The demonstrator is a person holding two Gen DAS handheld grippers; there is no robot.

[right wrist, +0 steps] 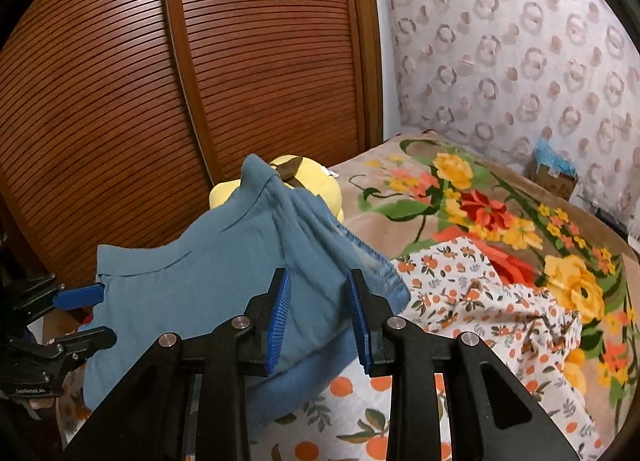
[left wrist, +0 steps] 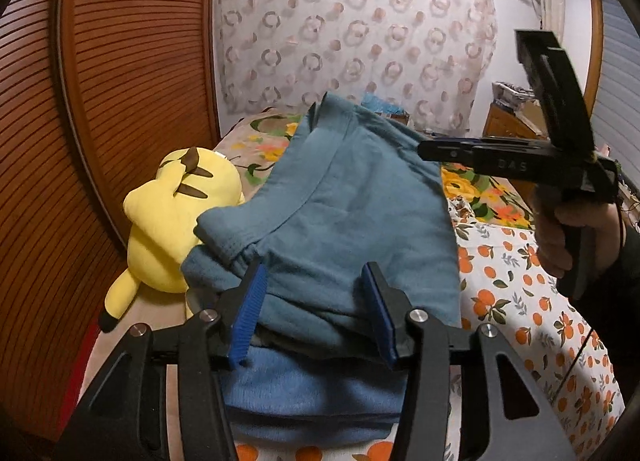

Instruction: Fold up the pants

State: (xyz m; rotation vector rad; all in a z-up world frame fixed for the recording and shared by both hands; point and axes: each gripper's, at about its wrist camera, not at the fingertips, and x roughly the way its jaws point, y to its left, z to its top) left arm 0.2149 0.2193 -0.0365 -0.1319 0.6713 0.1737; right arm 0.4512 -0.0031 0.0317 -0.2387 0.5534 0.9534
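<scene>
1. Right now the blue pants (left wrist: 344,197) lie in a folded heap on the bed, on the orange-print sheet (left wrist: 532,301) near the bed's left edge, close to the slatted wooden doors (left wrist: 100,101).
2. Seen from the left wrist, the pants rise in stacked layers, and a seamed band crosses the upper layer.
3. The left gripper (left wrist: 316,309) has its blue pads spread apart, with cloth visible between and beyond them; neither pad visibly presses on the cloth.
4. From the right wrist view this same left gripper (right wrist: 90,317) sits at the pants' left side, one finger above and one below the cloth's edge.
5. The right gripper (right wrist: 318,321) also stands parted, its two blue pads set apart over the near part of the pants, with no pinch to be seen.
6. In the left wrist view the right gripper (left wrist: 432,149) hovers beside the pants' right edge, carried by a hand (left wrist: 568,237) in a dark sleeve.
7. A yellow plush toy (left wrist: 176,221) lies against the pants on the side toward the doors, touching the heap.
8. Farther up the bed lies a flowered blanket (right wrist: 480,205), and behind it hangs a patterned curtain (right wrist: 520,53).
</scene>
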